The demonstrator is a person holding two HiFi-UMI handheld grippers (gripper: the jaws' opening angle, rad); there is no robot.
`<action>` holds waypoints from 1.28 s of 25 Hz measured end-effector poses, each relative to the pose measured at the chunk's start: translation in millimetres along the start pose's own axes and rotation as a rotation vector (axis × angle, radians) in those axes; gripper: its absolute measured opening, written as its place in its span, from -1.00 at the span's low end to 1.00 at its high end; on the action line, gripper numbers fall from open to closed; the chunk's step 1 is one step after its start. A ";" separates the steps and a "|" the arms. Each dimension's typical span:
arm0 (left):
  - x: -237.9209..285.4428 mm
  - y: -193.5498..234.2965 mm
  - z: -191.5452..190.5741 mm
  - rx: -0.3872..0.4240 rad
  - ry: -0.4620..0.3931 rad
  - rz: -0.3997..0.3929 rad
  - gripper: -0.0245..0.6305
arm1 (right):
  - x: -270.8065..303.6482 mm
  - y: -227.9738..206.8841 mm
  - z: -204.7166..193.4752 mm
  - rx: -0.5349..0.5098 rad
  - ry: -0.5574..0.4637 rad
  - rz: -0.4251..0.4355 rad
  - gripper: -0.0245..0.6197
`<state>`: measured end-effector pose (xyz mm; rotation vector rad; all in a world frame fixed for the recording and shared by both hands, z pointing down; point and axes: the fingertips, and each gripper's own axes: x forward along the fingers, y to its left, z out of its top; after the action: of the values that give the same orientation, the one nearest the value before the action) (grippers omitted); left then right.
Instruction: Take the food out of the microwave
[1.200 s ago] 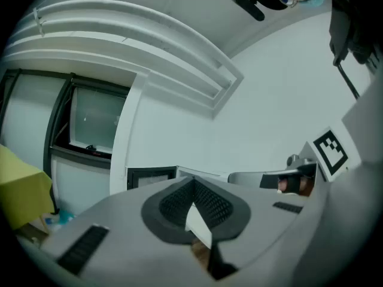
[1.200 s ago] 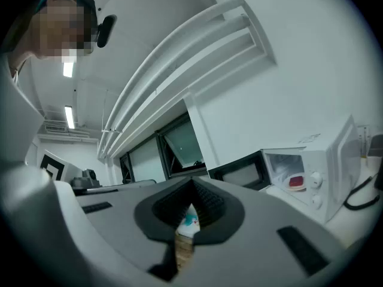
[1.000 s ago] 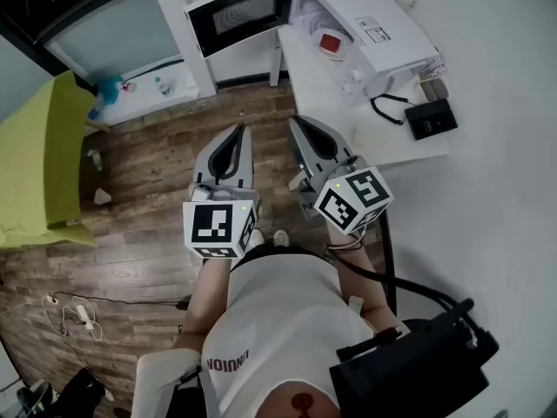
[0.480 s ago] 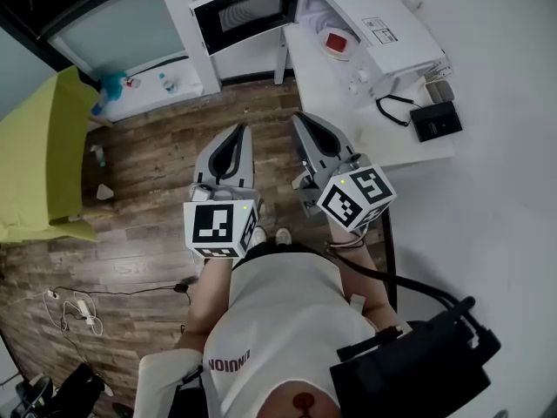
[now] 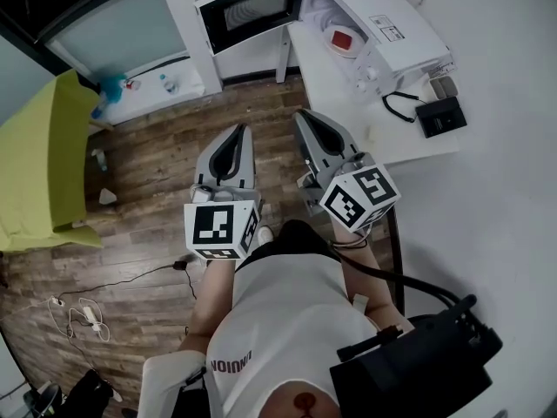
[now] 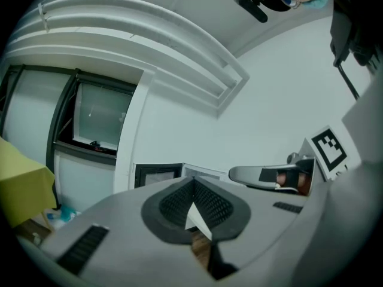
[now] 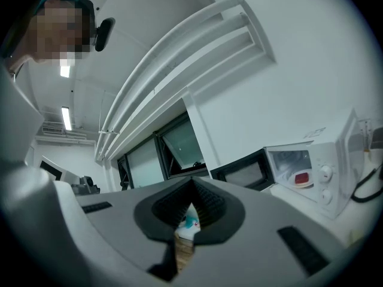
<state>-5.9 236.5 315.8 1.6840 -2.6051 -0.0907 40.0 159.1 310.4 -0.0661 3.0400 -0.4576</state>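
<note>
A white microwave (image 5: pixel 383 37) stands on a white table (image 5: pixel 348 103) with its door (image 5: pixel 252 11) swung open to the left. Inside sits red food on a white plate (image 5: pixel 345 39), also visible as the red food (image 7: pixel 302 177) in the right gripper view. My left gripper (image 5: pixel 238 132) hangs over the wooden floor, shut and empty. My right gripper (image 5: pixel 304 117) is at the table's near edge, well short of the microwave, its jaws also shut with nothing held. The left gripper view shows the open door (image 6: pixel 157 174) far ahead and the right gripper's jaw to the right.
A black box (image 5: pixel 441 116) and a coiled black cable (image 5: pixel 399 103) lie on the table right of the microwave. A yellow-green chair (image 5: pixel 39 164) stands at the left. A low white shelf (image 5: pixel 148 90) with small items runs along the wall. Cables (image 5: pixel 83 312) lie on the floor.
The view has drifted slightly, so the microwave and table sit a little further right. Both grippers hold nearly the same pose, still shut.
</note>
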 end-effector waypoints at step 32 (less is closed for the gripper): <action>216.6 9.6 -1.6 0.004 0.074 -0.095 -0.88 | 109.3 -154.2 47.1 0.039 0.024 -0.052 -0.86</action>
<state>-103.5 42.9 318.2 1.7770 -2.4745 -0.0257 -60.5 -7.7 304.6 -0.1394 3.0574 -0.5256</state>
